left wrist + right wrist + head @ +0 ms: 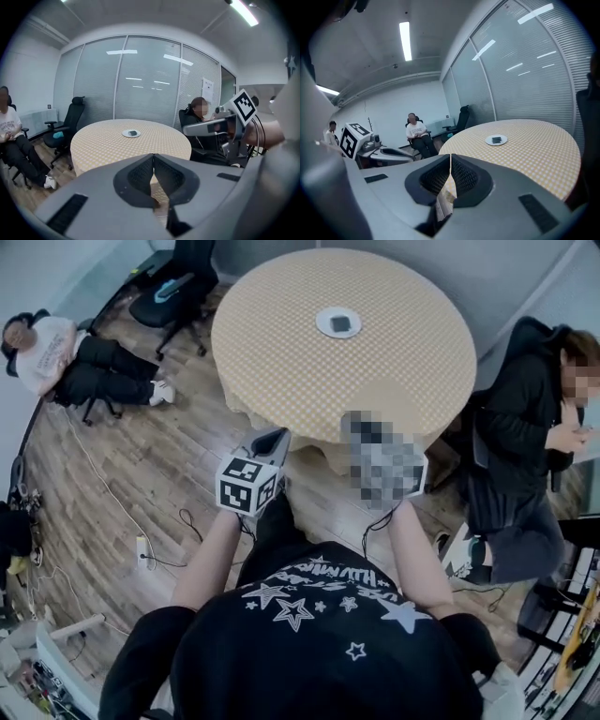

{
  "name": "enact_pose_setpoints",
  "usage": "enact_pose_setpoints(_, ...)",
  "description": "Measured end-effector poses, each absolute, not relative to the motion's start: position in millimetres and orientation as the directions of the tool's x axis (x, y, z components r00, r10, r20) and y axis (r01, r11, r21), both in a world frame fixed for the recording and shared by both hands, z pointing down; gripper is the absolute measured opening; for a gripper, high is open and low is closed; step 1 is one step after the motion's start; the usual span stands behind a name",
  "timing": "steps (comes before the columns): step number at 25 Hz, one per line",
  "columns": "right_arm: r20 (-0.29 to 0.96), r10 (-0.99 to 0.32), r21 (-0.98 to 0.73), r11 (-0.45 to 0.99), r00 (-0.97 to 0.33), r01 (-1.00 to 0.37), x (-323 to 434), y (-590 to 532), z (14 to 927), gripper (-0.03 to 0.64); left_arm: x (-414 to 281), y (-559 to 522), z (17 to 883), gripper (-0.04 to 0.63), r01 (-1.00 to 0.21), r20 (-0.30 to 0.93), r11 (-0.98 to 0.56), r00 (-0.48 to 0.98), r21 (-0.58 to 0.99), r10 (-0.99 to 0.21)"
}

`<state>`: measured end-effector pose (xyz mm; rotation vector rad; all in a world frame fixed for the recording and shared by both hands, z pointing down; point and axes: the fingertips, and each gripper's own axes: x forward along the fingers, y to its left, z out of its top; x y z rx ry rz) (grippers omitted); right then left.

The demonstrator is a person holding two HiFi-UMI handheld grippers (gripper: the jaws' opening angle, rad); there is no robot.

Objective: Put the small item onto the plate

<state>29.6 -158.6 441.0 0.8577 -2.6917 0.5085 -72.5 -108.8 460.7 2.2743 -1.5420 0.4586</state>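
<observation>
The left gripper and right gripper are held with jaws closed on nothing, centre of the frame, near the round table's edge. The small dark item lies on the white plate, upper centre.

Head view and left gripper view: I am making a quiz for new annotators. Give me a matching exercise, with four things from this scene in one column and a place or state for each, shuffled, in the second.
Column 1
1. small dark item
2. left hand-held gripper
3. office chair
4. person in a white top

Column 2
A. seated at the left edge of the head view
B. jaws together, nothing between them, short of the table
C. lying on the white plate
D. unoccupied, with a teal thing on its seat

Pairs: 1-C, 2-B, 3-D, 4-A
</observation>
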Motion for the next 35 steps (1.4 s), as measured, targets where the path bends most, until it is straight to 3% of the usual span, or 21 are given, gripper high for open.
enact_pose_setpoints(5,0.281,-0.499,-0.216,0.799,-0.820,-0.561,53.8,-121.0,412.1,0.031,-44.8,-71.0,431.8,0.009,-0.947,0.378,-0.311,0.318,0.080,-0.870)
enact_pose_setpoints(18,0.281,-0.448,-0.238,0.824,-0.849,-0.514,66.3,-41.5,420.1,0.031,-37.3,27.3,403.4,0.009,-0.971,0.324,-0.233,0.237,0.052,-0.916)
enact_pose_setpoints(35,0.302,-0.540,-0.216,0.764,-0.786,-0.608,87.1,68.7,417.5,0.031,-46.6,143.5,400.8,0.009,-0.958,0.288,-0.274,0.288,0.088,-0.913)
